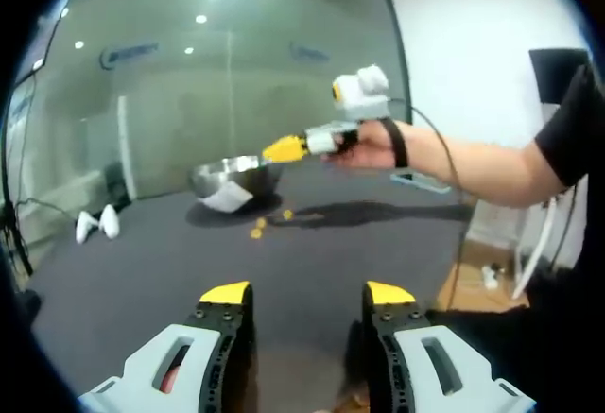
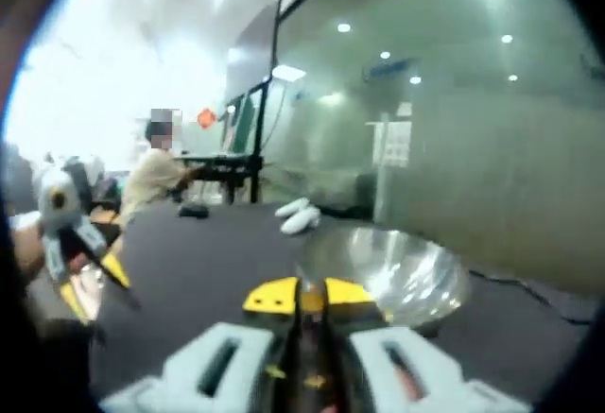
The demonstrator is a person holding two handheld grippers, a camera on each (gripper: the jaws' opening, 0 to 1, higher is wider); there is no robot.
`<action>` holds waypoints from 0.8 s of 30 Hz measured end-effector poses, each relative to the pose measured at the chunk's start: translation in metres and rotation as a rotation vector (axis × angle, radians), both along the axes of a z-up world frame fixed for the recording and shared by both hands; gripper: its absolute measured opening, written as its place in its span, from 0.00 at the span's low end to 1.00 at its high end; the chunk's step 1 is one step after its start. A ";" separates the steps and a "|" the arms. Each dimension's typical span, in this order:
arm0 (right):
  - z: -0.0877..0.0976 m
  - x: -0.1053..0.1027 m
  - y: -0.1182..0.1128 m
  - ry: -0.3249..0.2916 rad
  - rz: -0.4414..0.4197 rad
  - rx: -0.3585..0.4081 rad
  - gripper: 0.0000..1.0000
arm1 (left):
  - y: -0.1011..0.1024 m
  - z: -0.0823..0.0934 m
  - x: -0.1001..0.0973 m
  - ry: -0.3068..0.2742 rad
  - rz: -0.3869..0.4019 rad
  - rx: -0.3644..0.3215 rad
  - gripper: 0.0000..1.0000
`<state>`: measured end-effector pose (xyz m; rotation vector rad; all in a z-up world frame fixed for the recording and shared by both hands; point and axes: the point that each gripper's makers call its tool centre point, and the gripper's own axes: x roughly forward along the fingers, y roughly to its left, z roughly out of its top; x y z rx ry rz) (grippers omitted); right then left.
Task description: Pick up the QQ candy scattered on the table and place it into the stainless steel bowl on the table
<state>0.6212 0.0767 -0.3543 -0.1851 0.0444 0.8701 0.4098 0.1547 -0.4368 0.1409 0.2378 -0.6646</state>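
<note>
In the left gripper view, the left gripper (image 1: 307,295) hangs over the dark table (image 1: 312,262) with its yellow-tipped jaws spread wide and nothing between them; farther off, the stainless steel bowl (image 1: 236,177) stands on the table with a pale sheet or wrapper (image 1: 227,197) leaning at its near side; a few small yellow QQ candies (image 1: 260,227) lie on the table just in front of the bowl; the right gripper (image 1: 284,148), held by a person's hand (image 1: 369,144), reaches in with its tip close to the bowl's rim, jaws drawn together (whether a candy is pinched there is too small to tell).

In the right gripper view, the right gripper (image 2: 298,297) has its jaws closed, with the bowl (image 2: 397,276) just beyond and to one side; the left gripper (image 2: 80,243) shows at the edge.

The candies look small, light and probably soft and a little springy, so a gentle pinch across the middle of a single piece should serve best.
</note>
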 end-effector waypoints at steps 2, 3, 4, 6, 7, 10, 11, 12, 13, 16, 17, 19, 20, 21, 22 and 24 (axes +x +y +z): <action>0.009 0.015 -0.006 -0.002 -0.067 0.024 0.10 | 0.000 0.001 0.001 0.002 0.003 -0.010 0.47; 0.013 0.020 -0.006 0.019 -0.078 0.050 0.10 | 0.000 0.001 0.002 0.003 0.003 -0.014 0.47; 0.015 0.017 -0.005 0.023 -0.079 0.060 0.10 | -0.001 0.001 0.002 0.002 0.002 -0.014 0.47; 0.017 0.022 -0.003 0.027 -0.087 0.058 0.10 | -0.005 0.001 0.001 0.001 -0.011 -0.005 0.47; 0.017 0.028 -0.001 0.024 -0.102 0.047 0.10 | -0.006 0.002 0.000 0.000 -0.018 -0.001 0.47; 0.017 0.025 0.004 0.022 -0.108 0.036 0.11 | -0.005 0.001 0.000 -0.001 -0.021 0.001 0.47; 0.016 0.024 0.005 0.023 -0.116 0.038 0.11 | -0.003 0.001 0.000 -0.001 -0.017 0.001 0.47; 0.015 0.022 0.004 0.022 -0.119 0.038 0.12 | -0.001 0.001 -0.001 0.000 -0.014 0.000 0.47; 0.014 0.021 0.004 0.022 -0.117 0.039 0.17 | 0.000 0.001 -0.001 -0.001 -0.012 -0.002 0.47; 0.015 0.027 0.000 0.038 -0.111 0.079 0.31 | 0.004 0.001 -0.001 0.000 -0.007 -0.007 0.47; 0.015 0.028 -0.002 0.040 -0.118 0.078 0.29 | 0.004 0.001 -0.001 0.000 -0.002 -0.006 0.47; 0.011 0.029 -0.005 0.051 -0.122 0.072 0.26 | 0.005 0.001 0.000 0.000 0.001 -0.006 0.47; 0.008 0.024 -0.002 0.069 -0.106 0.086 0.26 | 0.004 0.001 0.000 -0.001 0.000 -0.007 0.47; 0.007 0.022 -0.002 0.078 -0.101 0.095 0.26 | 0.003 0.002 0.000 -0.002 -0.002 -0.007 0.47; 0.007 0.021 -0.004 0.073 -0.101 0.102 0.26 | 0.002 0.002 0.000 -0.004 -0.006 -0.006 0.47; 0.009 0.018 -0.006 0.067 -0.101 0.109 0.25 | 0.000 0.003 0.000 -0.005 -0.011 -0.007 0.47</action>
